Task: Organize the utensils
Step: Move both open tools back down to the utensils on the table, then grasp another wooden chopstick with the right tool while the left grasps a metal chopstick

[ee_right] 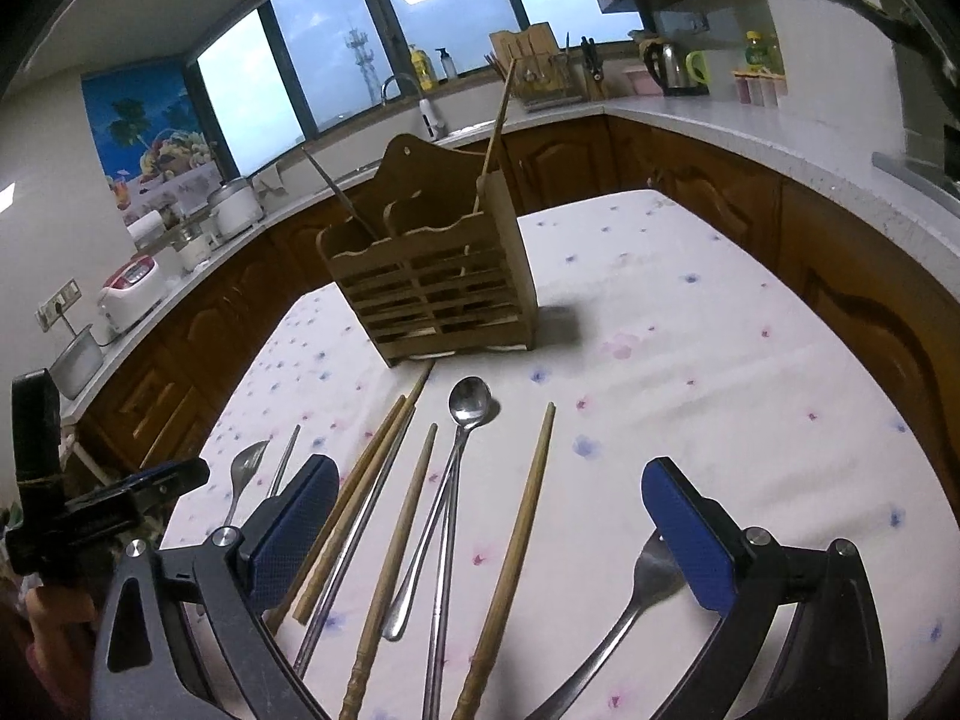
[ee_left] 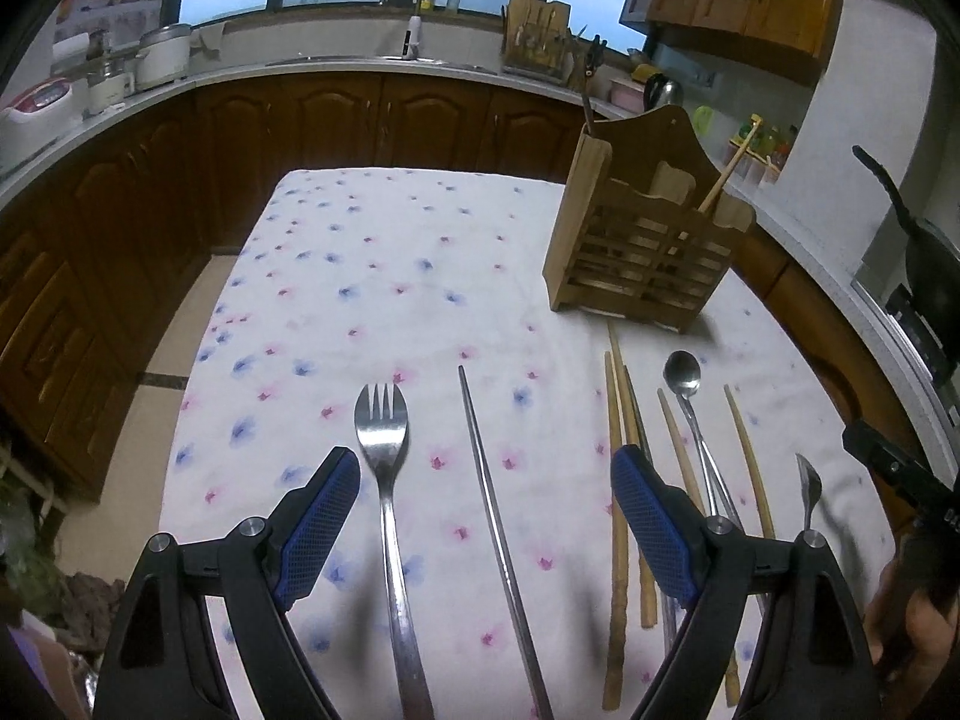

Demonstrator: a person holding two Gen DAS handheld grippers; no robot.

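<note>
A wooden utensil holder [ee_left: 645,240] stands at the far right of the table; it also shows in the right wrist view [ee_right: 432,282], with a wooden chopstick and a metal one standing in it. My left gripper [ee_left: 486,480] is open above a metal fork [ee_left: 384,462] and a metal chopstick [ee_left: 498,516]. My right gripper [ee_right: 489,492] is open above several wooden chopsticks [ee_right: 516,540], metal chopsticks and a long spoon [ee_right: 462,444]. Another fork [ee_right: 648,570] lies partly hidden under its right finger.
The table has a white floral cloth [ee_left: 372,276]. A small spoon [ee_left: 810,489] lies at the right. Brown cabinets and a counter [ee_left: 336,69] with appliances curve around the table. The right gripper's body [ee_left: 900,474] shows at the left view's right edge.
</note>
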